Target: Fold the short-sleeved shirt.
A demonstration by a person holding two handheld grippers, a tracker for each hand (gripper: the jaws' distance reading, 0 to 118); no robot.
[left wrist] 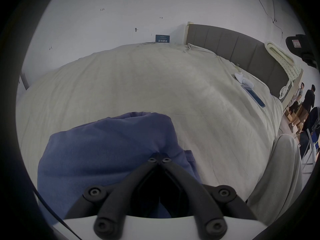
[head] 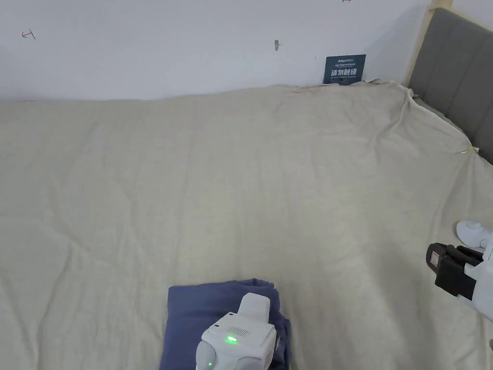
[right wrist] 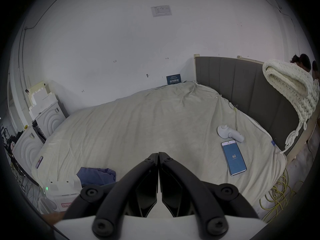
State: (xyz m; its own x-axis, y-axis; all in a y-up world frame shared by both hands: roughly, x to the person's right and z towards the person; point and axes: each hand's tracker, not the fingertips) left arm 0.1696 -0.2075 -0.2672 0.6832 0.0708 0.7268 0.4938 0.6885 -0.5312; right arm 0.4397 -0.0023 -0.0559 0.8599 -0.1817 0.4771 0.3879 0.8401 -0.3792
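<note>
The blue short-sleeved shirt [head: 202,308] lies folded into a compact bundle near the front edge of the beige bed [head: 240,183]. My left gripper [left wrist: 159,158] sits on the shirt [left wrist: 103,148], jaws together, and the cloth puckers into their tips. In the head view its white housing [head: 238,337] covers the jaws. My right gripper [right wrist: 158,154] hangs shut and empty above the bed, well to the right of the shirt [right wrist: 95,173]; its black jaws [head: 433,262] enter at the right edge of the head view.
A phone [right wrist: 233,158] and a white handheld device [right wrist: 228,133] lie on the bed's right side by the grey headboard [head: 457,72]. A knitted blanket [right wrist: 290,84] drapes the headboard. White appliances [right wrist: 48,120] stand left, yellow cable [right wrist: 277,197] right; people [left wrist: 310,96] stand beyond.
</note>
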